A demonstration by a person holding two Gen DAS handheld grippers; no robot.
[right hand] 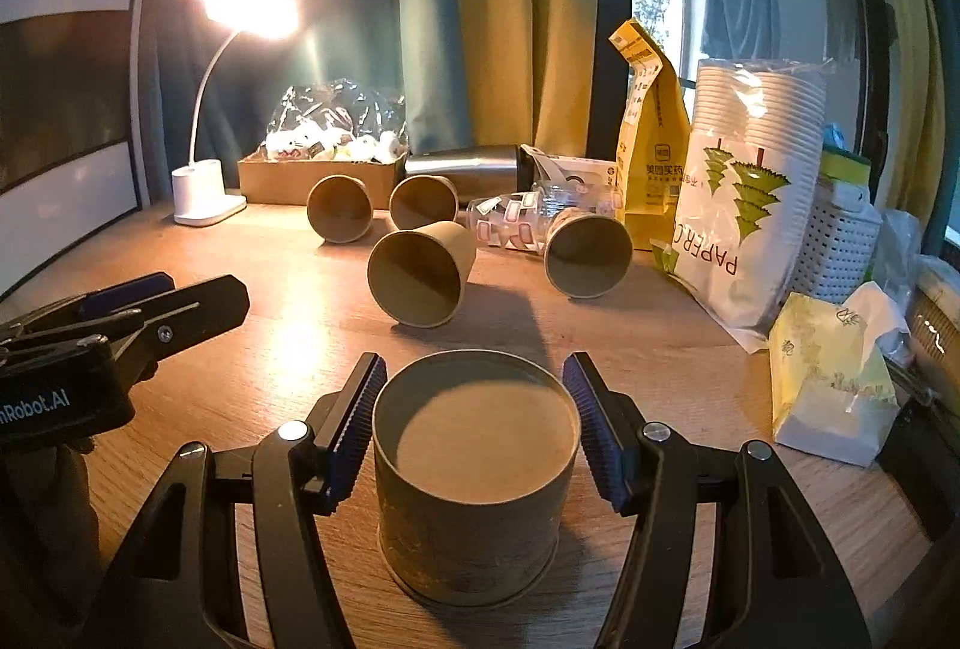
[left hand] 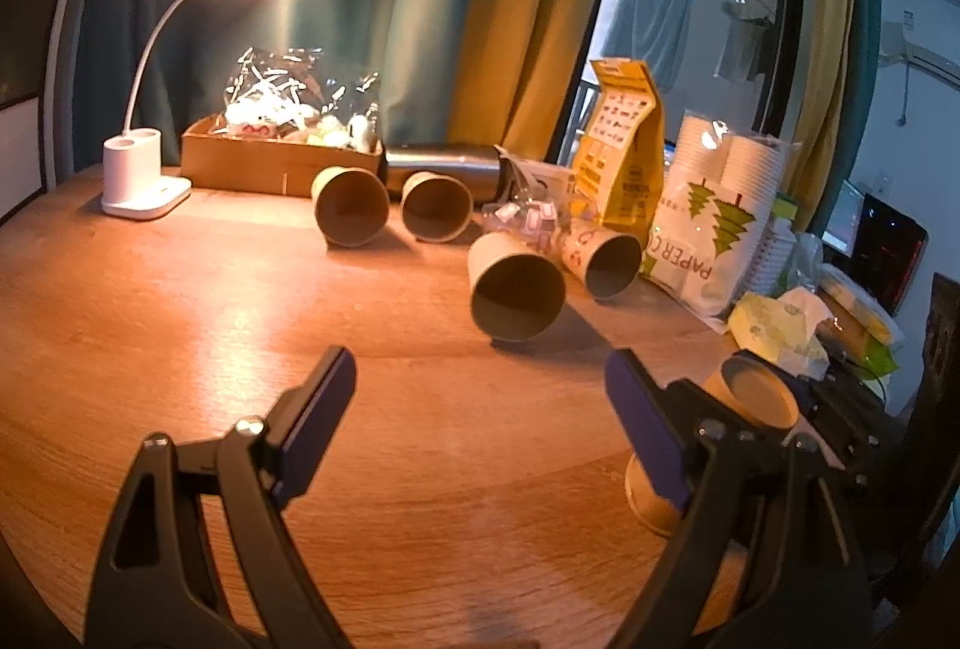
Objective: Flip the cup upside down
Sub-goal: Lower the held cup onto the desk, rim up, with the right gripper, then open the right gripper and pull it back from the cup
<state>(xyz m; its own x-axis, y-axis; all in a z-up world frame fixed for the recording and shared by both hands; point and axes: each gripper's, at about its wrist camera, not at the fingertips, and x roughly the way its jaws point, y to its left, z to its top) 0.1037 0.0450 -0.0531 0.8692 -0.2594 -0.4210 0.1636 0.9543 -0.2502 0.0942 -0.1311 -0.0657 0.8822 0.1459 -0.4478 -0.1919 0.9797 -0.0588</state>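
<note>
A brown paper cup [right hand: 474, 475] stands upside down on the wooden table [right hand: 690, 367], its base facing up, between the fingers of my right gripper [right hand: 474, 427]. The jaws are open, with a small gap on each side of the cup. The same cup [left hand: 750, 409] shows at the right in the left wrist view, partly hidden by my left gripper's right finger. My left gripper [left hand: 480, 409] is open and empty above the table. Several more brown cups lie on their sides further back, the nearest one [right hand: 420, 271] [left hand: 516, 289] with its mouth toward me.
A lit desk lamp [left hand: 138, 169] stands at the back left beside a cardboard box [left hand: 282, 163]. A steel flask [right hand: 468, 169], a yellow pouch [right hand: 654, 156], a bag of paper cups [right hand: 744, 193] and a tissue pack [right hand: 834, 379] crowd the back right.
</note>
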